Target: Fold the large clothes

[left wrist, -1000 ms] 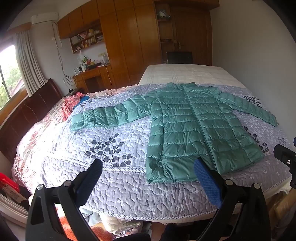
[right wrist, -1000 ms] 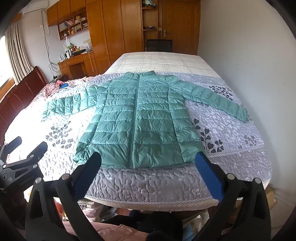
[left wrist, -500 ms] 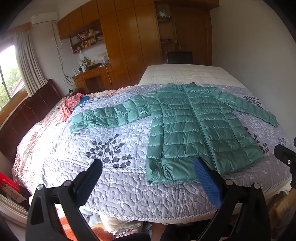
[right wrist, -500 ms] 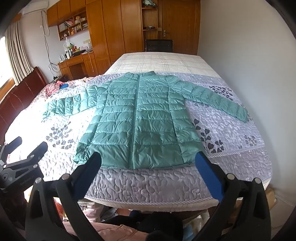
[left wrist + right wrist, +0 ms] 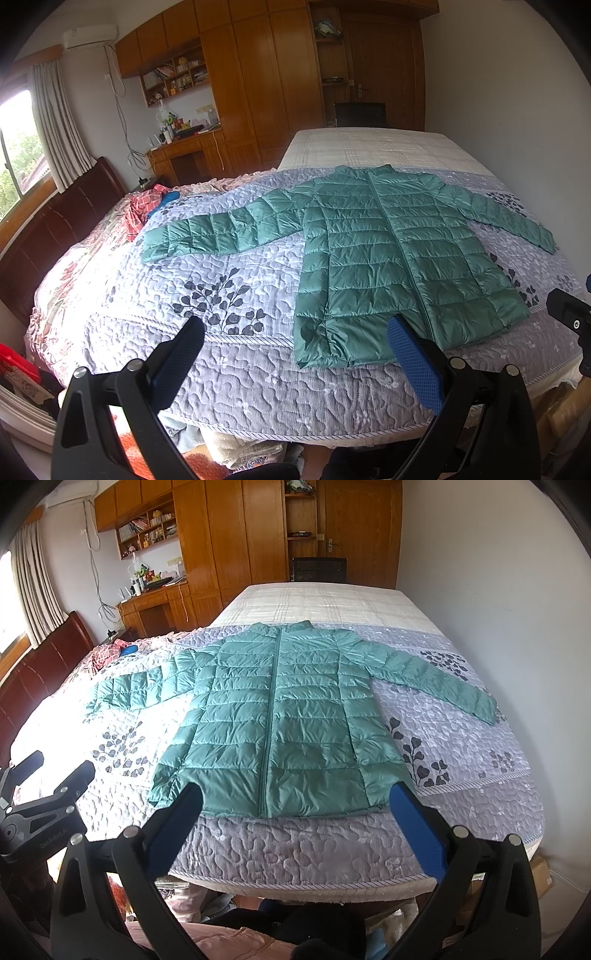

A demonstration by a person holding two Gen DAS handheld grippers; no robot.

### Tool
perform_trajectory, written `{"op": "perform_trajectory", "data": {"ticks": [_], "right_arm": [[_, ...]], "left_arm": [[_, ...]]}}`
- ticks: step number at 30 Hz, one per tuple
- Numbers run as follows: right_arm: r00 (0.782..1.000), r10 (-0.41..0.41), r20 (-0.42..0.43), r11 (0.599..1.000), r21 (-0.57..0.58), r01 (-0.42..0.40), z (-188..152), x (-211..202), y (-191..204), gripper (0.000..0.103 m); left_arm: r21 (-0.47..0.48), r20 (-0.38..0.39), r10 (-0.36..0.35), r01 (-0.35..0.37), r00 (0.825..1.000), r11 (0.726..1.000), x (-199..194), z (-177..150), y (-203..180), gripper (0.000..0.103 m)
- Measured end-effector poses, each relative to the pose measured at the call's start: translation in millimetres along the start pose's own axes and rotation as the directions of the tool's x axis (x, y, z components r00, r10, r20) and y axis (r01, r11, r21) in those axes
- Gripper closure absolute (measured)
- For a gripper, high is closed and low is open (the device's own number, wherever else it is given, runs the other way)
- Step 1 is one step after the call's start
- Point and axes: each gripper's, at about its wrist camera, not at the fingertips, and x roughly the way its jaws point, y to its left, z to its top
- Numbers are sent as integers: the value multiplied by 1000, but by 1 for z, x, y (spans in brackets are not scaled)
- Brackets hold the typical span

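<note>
A green quilted puffer jacket point(image 5: 391, 251) point(image 5: 280, 716) lies flat and zipped on the bed, collar away from me, hem near the front edge, both sleeves spread out sideways. My left gripper point(image 5: 295, 332) hangs open in front of the bed, just short of the hem's left corner, holding nothing. My right gripper point(image 5: 295, 797) is open too, in front of the middle of the hem, its blue pads wide apart. The left gripper's body point(image 5: 40, 812) shows at the left of the right wrist view.
The bed carries a lilac quilted bedspread point(image 5: 221, 369) point(image 5: 295, 849) with a dark leaf print. Red checked cloth point(image 5: 144, 210) lies at the far left by the dark headboard point(image 5: 55, 229). A white wall point(image 5: 498, 590) runs along the right side. Clutter sits on the floor below the bed edge.
</note>
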Motion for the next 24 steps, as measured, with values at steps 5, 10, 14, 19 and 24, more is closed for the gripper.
{"op": "perform_trajectory", "data": {"ticks": [5,10,14,19,24], "right_arm": [[1000,-2,0,1000,1,2,1,0,0,3],[1000,-3,-1,1000,2,3,1,0,-2,3],[1000,-4,0,1000,3,4,1,1,0,3],[1000,-2,-2,1000,3,2,2,3,0,3],[1000,-2,-2,1000,3,2,4,3,0,3]], "left_arm": [[2,1,-3,3,1000,1000,0,0,0,4],[3,1,-4,4,1000,1000,0,2,4,4],[4,2,-4,4,1000,1000,1,3,1,4],[4,2,-4,4,1000,1000,1,3,0,4],[5,1,-5,5,1000,1000,1,3,0,4]]}}
